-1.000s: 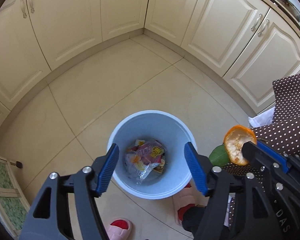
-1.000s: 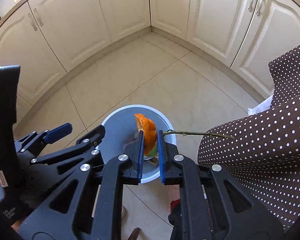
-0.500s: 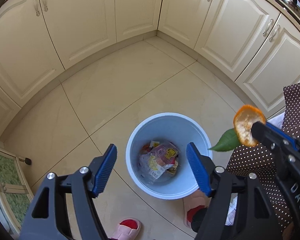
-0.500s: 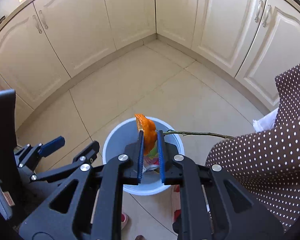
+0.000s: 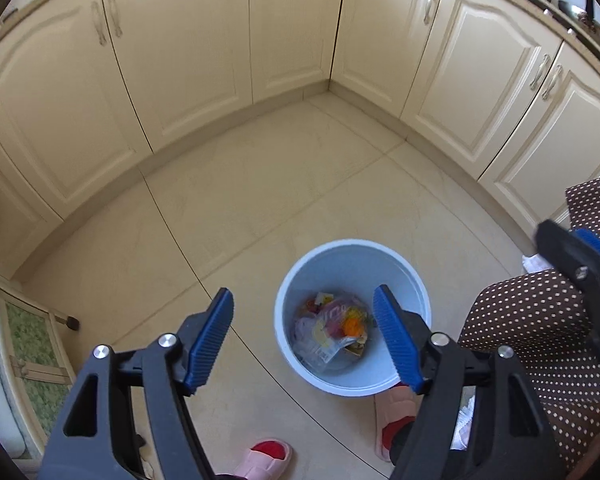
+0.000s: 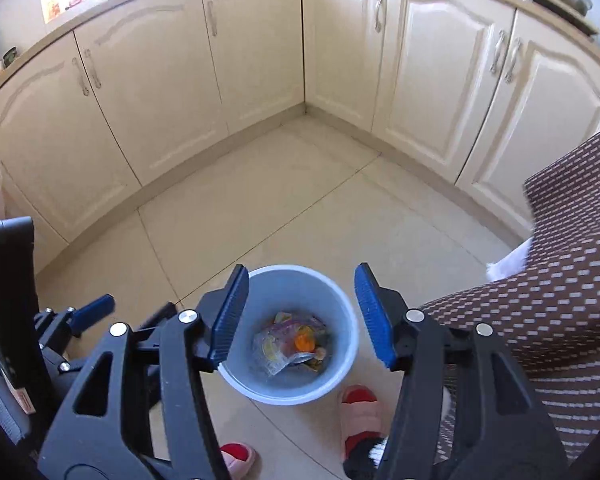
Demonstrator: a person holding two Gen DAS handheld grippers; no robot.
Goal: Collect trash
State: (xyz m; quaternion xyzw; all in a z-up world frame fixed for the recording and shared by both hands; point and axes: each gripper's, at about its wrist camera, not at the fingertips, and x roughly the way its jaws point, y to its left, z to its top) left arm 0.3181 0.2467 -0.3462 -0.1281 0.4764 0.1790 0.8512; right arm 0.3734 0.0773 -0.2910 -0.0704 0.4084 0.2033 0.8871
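A light blue bin (image 5: 300, 280) stands on the tiled floor; it also shows in the right wrist view (image 6: 340, 312). Inside lie crumpled plastic wrappers (image 5: 320, 332) and an orange peel (image 5: 352, 325), which also shows in the right wrist view (image 6: 303, 342). My left gripper (image 5: 303, 340) is open and empty, high above the bin's left side. My right gripper (image 6: 300, 316) is open and empty, directly above the bin. The right gripper's tip shows at the right edge of the left wrist view (image 5: 568, 252).
Cream cabinets (image 5: 220, 60) run around the corner at the back. A table with a brown polka-dot cloth (image 5: 540, 340) is at the right. The person's feet in pink slippers (image 6: 358, 412) stand just in front of the bin. A green-patterned mat (image 5: 32, 344) lies at left.
My right gripper opened and the orange peel with its stem dropped into the bin. Both grippers rose higher above the floor.
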